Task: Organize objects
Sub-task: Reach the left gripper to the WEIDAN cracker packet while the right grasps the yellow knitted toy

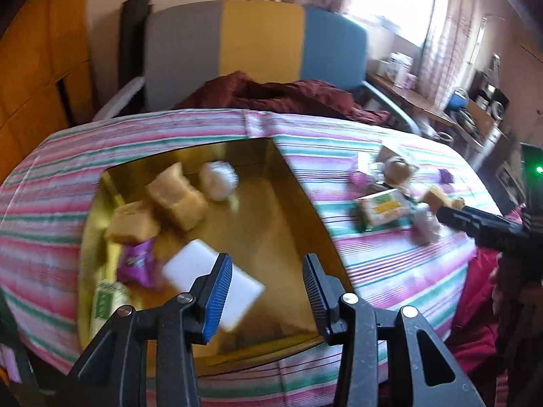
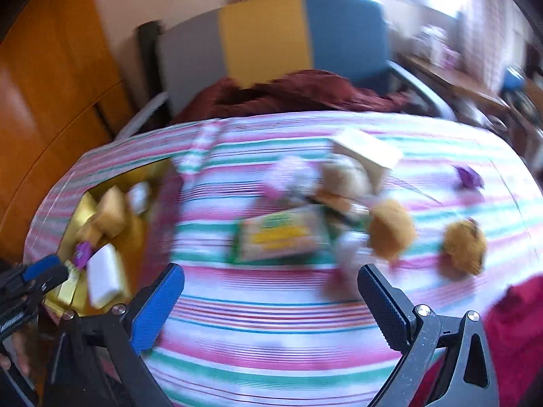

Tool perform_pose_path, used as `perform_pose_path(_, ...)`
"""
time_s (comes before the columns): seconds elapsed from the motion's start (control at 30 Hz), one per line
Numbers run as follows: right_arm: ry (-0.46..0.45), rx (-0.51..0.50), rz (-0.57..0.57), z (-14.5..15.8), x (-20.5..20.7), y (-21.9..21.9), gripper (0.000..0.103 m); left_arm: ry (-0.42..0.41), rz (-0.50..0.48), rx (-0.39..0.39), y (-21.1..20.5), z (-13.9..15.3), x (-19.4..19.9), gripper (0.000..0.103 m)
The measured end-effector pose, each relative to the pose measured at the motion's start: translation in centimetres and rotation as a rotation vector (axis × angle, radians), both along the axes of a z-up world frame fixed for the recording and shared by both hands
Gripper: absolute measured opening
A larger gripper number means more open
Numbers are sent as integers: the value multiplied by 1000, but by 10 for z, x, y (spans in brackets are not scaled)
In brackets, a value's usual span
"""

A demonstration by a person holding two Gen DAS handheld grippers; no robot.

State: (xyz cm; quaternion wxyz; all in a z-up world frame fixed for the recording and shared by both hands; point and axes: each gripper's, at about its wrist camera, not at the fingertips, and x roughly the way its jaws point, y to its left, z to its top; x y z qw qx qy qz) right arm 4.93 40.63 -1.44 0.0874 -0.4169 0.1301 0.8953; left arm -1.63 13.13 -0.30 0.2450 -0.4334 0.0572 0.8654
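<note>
A gold tray point(image 1: 271, 210) lies on the striped tablecloth point(image 1: 390, 261). In it are tan cake pieces point(image 1: 176, 196), a white ball point(image 1: 219, 178), a purple packet point(image 1: 137, 263) and a white block point(image 1: 212, 283). My left gripper point(image 1: 268, 291) is open and empty just above the tray, beside the white block. A pile of snacks lies to the right: a green-yellow packet point(image 2: 281, 237), brown buns point(image 2: 390, 230) and a small purple wrapper point(image 2: 468, 174). My right gripper point(image 2: 271, 308) is open and empty, low over the cloth in front of the pile. The right wrist view is blurred.
A chair with grey, yellow and blue panels point(image 1: 258, 37) stands behind the table with a dark red cloth point(image 1: 281, 95) on it. A cluttered wooden shelf point(image 1: 424, 101) is at the right. A wooden cabinet point(image 2: 51, 84) is at the left.
</note>
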Motion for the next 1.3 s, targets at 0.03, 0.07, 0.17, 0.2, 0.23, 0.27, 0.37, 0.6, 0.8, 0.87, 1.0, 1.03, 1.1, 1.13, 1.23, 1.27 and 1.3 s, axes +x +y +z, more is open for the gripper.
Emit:
perform_pose_path(0.03, -2, -5, -29, 0, 4, 11, 103, -5, -19, 3, 6, 0, -1, 44)
perform_pose_path(0.07, -4, -12, -62, 1, 7, 24, 103, -9, -39, 4, 15, 1, -1, 44)
perform_pose_path(0.17, -10, -22, -169, 5, 18, 63, 103, -16, -96, 4, 40, 3, -2, 44)
perform_pose_path(0.2, -10, -25, -191, 6, 20, 71, 103, -18, -118, 4, 50, 4, -3, 44)
perform_pose_path(0.23, -9, -29, -210, 7, 21, 79, 103, -16, -133, 0, 58, 4, -4, 44)
perform_pose_path(0.27, -6, -35, -231, 8, 22, 88, 103, -11, -158, -14, 69, 4, -5, 44)
perform_pose_path(0.37, 19, -58, -280, 10, 23, 113, 103, 14, -262, -46, 100, 3, -5, 44)
perform_pose_path(0.6, 62, -121, -289, -6, 12, 137, 103, -18, -530, -149, 174, -14, -12, 60)
perform_pose_path(0.8, 132, -214, -359, -8, 28, 162, 103, -54, -646, -262, 222, -46, -30, 72)
perform_pose_path(0.87, 181, -269, -423, -6, 41, 176, 103, -55, -661, -304, 232, -56, -35, 73)
perform_pose_path(1.0, 230, -357, -566, -11, 65, 206, 103, -73, -705, -358, 246, -73, -43, 77)
perform_pose_path(1.03, 235, -367, -584, -12, 67, 210, 103, -75, -716, -364, 249, -75, -44, 77)
perform_pose_path(1.1, 226, -379, -629, -15, 72, 217, 103, -73, -734, -376, 254, -81, -44, 77)
perform_pose_path(1.13, 215, -386, -636, -18, 71, 220, 103, -64, -742, -381, 255, -83, -44, 77)
perform_pose_path(1.23, 155, -379, -637, -24, 64, 223, 103, -54, -758, -386, 256, -89, -43, 72)
perform_pose_path(1.27, 119, -359, -631, -27, 58, 222, 103, -63, -759, -378, 256, -91, -44, 66)
perform_pose_path(1.3, 94, -342, -626, -29, 54, 222, 103, -62, -757, -370, 255, -91, -44, 65)
